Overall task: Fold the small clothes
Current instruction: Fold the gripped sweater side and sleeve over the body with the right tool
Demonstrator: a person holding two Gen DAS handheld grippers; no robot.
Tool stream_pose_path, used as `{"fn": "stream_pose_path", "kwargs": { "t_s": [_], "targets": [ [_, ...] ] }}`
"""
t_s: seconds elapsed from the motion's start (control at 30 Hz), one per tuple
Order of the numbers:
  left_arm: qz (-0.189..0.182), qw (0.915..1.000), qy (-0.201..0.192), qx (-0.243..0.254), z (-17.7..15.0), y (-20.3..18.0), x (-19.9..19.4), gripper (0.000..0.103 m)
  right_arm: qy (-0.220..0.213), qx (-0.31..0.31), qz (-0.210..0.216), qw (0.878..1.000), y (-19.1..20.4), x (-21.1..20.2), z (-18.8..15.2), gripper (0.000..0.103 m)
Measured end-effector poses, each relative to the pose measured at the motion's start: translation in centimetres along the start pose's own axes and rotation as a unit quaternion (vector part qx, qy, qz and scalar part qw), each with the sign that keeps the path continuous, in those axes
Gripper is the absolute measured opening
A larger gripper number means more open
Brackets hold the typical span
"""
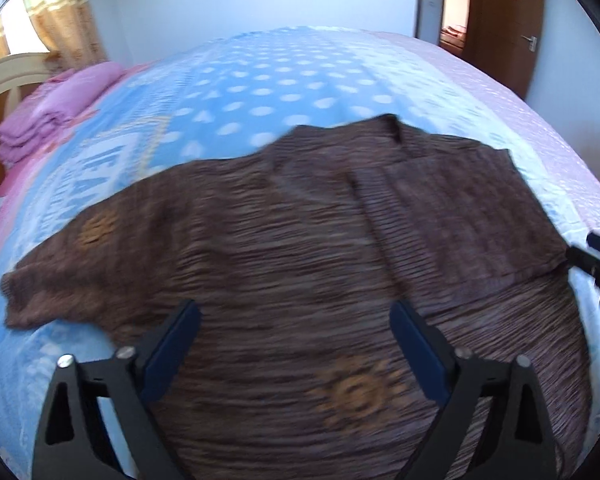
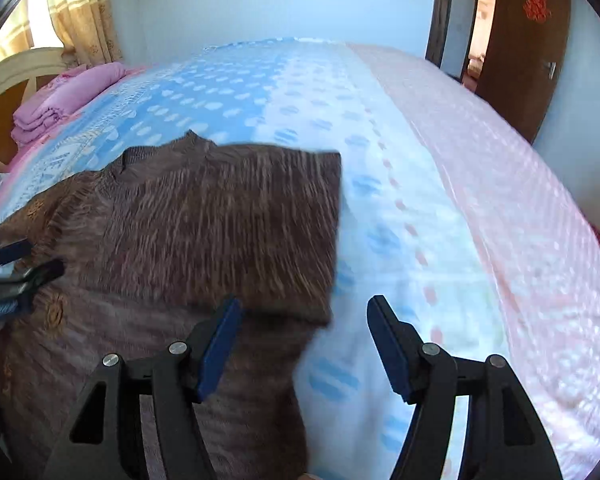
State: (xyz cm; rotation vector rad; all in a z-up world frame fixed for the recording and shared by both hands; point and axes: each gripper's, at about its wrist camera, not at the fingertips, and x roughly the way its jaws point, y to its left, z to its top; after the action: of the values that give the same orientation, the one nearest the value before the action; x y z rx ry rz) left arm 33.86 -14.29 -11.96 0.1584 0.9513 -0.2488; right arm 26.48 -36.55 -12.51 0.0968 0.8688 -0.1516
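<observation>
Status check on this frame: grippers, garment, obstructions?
Left gripper open, empty, above brown garment. Right gripper open, empty. One side folded over. Nothing obstructing.

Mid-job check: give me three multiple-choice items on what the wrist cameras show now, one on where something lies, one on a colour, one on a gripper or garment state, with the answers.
1. Where is the folded pink bedding?
A. at the far left of the bed, near the headboard
B. on the brown garment
C. by the door

2. What colour is the garment?
A. white
B. brown
C. green

3. How does the right hand-held gripper stand?
A. clamped on a sleeve
B. jaws apart, pressing on nothing
C. out of sight

Answers: 1 A, the stack lies by the pale headboard. 2 B, it is brown ribbed fabric with orange motifs. 3 B, its blue pads stand apart above the garment's edge and the sheet.
</observation>
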Motion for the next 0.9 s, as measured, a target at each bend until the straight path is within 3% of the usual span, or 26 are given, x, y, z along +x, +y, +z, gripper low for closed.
{"fn": "stream_pose_path", "kwargs": {
  "t_s": [0.03,0.2,0.27,0.3,0.33,0.37,0.4,0.43,0.5,0.63,0.73,0.83,0.9],
  "targets": [
    [-0.001,1.0,0.004,0.001,0.5,-0.8,0.5,0.088,0.005,0.008,0.006,1.0,-0.7,-0.4,-0.9,0.066],
    [0.012,0.9998,0.0,0.016,2.3,-3.1,2.7,0.088,0.035,0.025,0.051,0.998,-2.4,-1.4,-5.2,0.065],
    [0.011,0.9997,0.019,0.012,2.9,-3.5,4.2,0.083,0.044,0.014,0.059,0.997,-1.9,-1.1,-6.4,0.048],
    [0.001,0.9998,0.018,0.0,3.1,-3.3,4.7,0.081,0.038,0.004,0.049,0.998,-1.8,-1.0,-6.8,0.044],
    [-0.007,0.9998,0.016,-0.009,3.3,-3.3,4.9,0.078,0.028,-0.005,0.043,0.999,-1.6,-1.2,-7.0,0.03],
    [-0.011,0.9997,0.016,-0.011,3.5,-3.4,5.2,0.075,0.026,-0.004,0.054,0.998,-1.7,-1.4,-7.2,0.006],
    [-0.021,0.9996,0.016,-0.011,3.7,-3.6,5.3,0.061,0.028,0.001,0.066,0.997,-1.8,-1.7,-7.3,0.002],
    [-0.037,0.9992,0.013,-0.012,3.8,-3.8,5.1,0.041,0.022,0.001,0.059,0.998,-1.8,-2.3,-7.5,0.001],
    [-0.053,0.9985,0.011,-0.001,4.0,-4.6,5.0,0.023,0.012,-0.002,0.041,0.999,-2.1,-3.3,-8.1,0.001],
    [-0.035,0.9993,-0.002,0.013,3.9,-5.1,4.5,0.016,0.024,0.023,0.045,0.998,-3.5,-2.7,-9.1,0.001],
    [-0.027,0.9996,-0.006,-0.007,3.7,-3.9,4.2,0.008,0.017,0.006,0.029,0.999,-2.7,-2.8,-9.0,0.001],
    [-0.027,0.9992,-0.001,-0.028,3.4,-2.1,4.8,0.008,0.003,0.015,0.031,0.999,-2.7,-3.1,-9.0,0.004],
    [-0.042,0.9977,0.002,-0.052,3.1,-0.9,4.9,0.01,-0.007,0.035,0.041,0.999,-3.3,-3.4,-9.0,0.026]
  ]
}}
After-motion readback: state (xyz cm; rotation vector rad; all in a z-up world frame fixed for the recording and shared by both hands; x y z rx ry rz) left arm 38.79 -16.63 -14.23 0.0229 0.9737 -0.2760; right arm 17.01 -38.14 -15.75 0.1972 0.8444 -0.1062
